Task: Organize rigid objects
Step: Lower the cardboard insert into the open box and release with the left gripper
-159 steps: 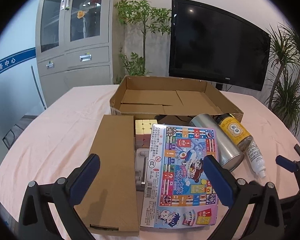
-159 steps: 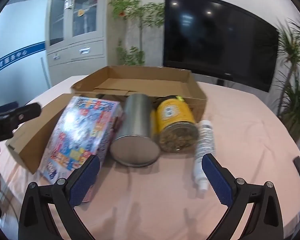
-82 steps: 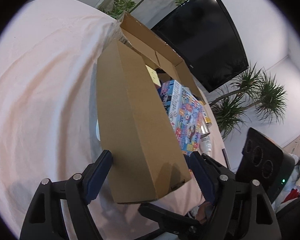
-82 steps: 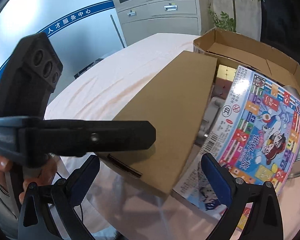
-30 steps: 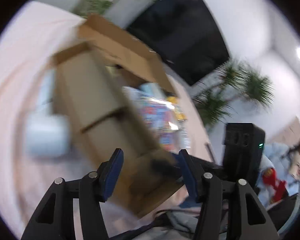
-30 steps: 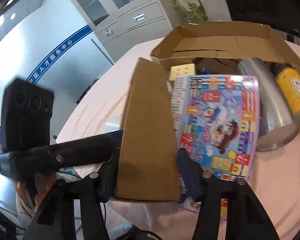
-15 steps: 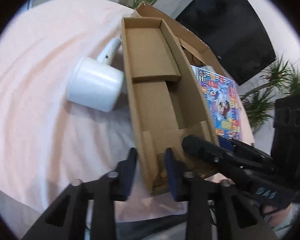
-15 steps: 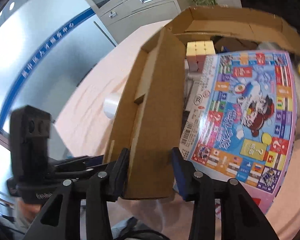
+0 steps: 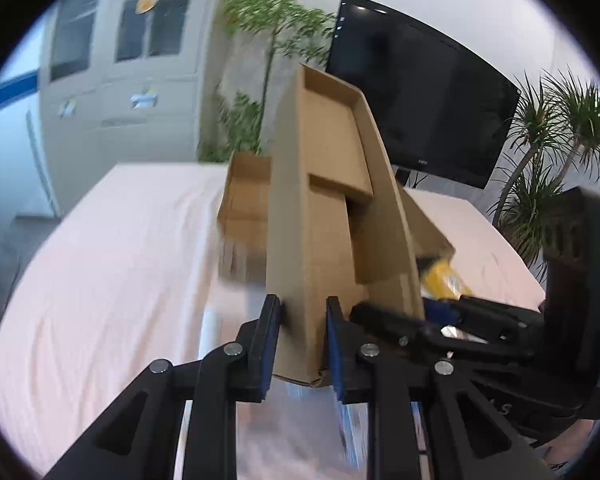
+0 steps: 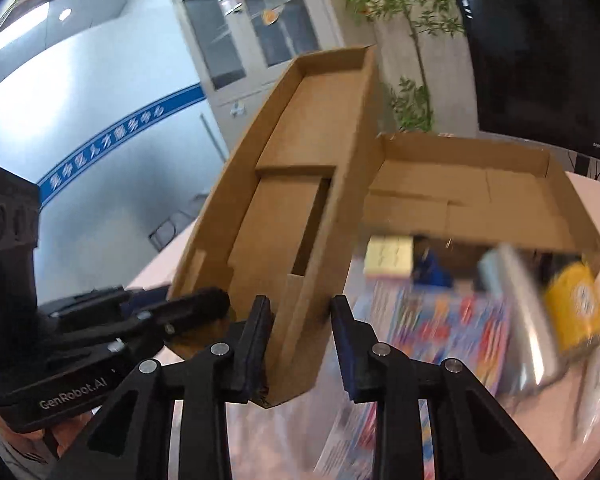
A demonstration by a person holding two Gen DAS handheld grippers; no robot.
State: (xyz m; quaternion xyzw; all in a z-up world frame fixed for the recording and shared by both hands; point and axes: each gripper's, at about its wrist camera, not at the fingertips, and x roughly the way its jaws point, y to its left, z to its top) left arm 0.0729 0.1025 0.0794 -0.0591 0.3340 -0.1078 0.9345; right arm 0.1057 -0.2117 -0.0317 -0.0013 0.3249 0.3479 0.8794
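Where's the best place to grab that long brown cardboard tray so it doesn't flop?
Probably by the thin side walls at its near end, coming from below that end. The long cardboard tray is tilted up with its open side showing, so each wall slips between two pads. The left gripper and right gripper each pinch one.

Plain brown cardboard tray (image 9: 324, 216), blue-padded tools

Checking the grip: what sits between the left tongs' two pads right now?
In the left wrist view, the left tongs are shut on a side wall of the narrow cardboard tray, which is raised on end. Nothing else lies between the pads.
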